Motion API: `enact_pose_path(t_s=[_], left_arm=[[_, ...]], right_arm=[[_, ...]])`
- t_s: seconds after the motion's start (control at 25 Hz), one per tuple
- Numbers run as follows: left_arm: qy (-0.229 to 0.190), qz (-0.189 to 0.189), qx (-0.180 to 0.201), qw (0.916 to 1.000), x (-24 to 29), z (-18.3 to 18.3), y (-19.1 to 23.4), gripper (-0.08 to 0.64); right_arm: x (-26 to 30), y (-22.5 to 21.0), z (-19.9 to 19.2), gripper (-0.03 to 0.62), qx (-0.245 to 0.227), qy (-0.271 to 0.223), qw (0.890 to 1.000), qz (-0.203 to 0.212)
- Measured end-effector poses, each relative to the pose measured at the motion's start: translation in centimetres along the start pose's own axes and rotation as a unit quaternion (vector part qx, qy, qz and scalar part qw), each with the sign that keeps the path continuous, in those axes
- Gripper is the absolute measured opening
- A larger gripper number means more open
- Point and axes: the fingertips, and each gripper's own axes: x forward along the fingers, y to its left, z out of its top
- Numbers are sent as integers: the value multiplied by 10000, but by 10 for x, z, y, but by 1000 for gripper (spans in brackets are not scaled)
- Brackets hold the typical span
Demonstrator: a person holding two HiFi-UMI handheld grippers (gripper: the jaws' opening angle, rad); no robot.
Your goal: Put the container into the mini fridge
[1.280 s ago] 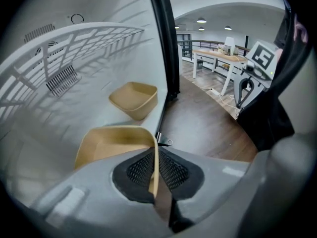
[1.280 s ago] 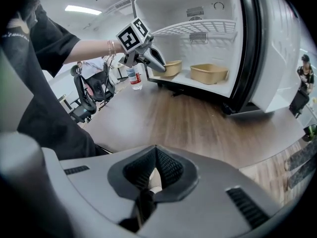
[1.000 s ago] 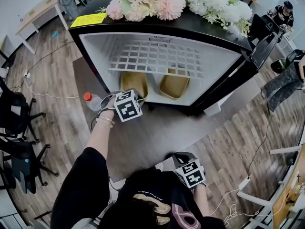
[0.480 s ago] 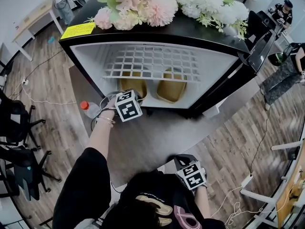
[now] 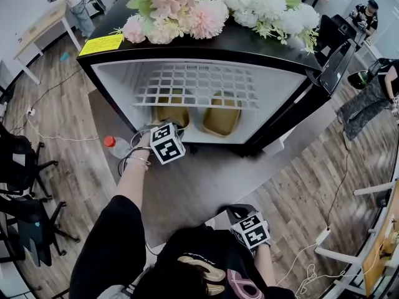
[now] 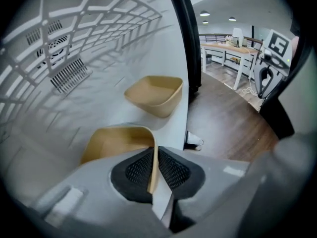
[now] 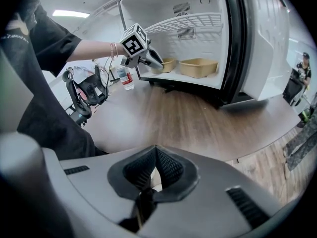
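Note:
The mini fridge (image 5: 206, 47) stands open with two tan containers on its white floor. At the mouth of the fridge my left gripper (image 5: 164, 127) reaches in to the left container (image 5: 172, 112). That container's thin rim (image 6: 152, 155) stands between the pads of my left gripper (image 6: 154, 168). The jaws have just been opening and a sliver of gap shows beside the rim. The other container (image 6: 154, 94) sits further right. Low by the person's lap, my right gripper (image 7: 154, 170) is shut with nothing in it. It faces the fridge from a distance.
A white wire shelf (image 5: 193, 85) spans the fridge above the containers. The black door (image 5: 336, 58) hangs open at the right. Flowers (image 5: 206, 5) lie on top. A red-capped bottle (image 5: 117, 147) stands left of the fridge, near office chairs (image 5: 25, 185). A person (image 5: 374, 98) sits at the far right.
My left gripper has shifted slightly at the fridge's mouth, with the left container staying on the fridge floor. The right gripper has kept still. The head view has drifted a little.

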Motion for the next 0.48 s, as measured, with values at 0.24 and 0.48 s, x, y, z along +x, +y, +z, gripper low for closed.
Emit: enact_pose_path(t_s=[0.24, 0.48], left_arm=[[-278, 157, -294, 9991, -8, 7, 10, 124], [-689, 220, -628, 9954, -27, 23, 8, 138]], right_arm=[[0, 1, -1, 9, 38, 15, 10000, 13], [-3, -1, 2, 9, 9, -111, 9999, -99]])
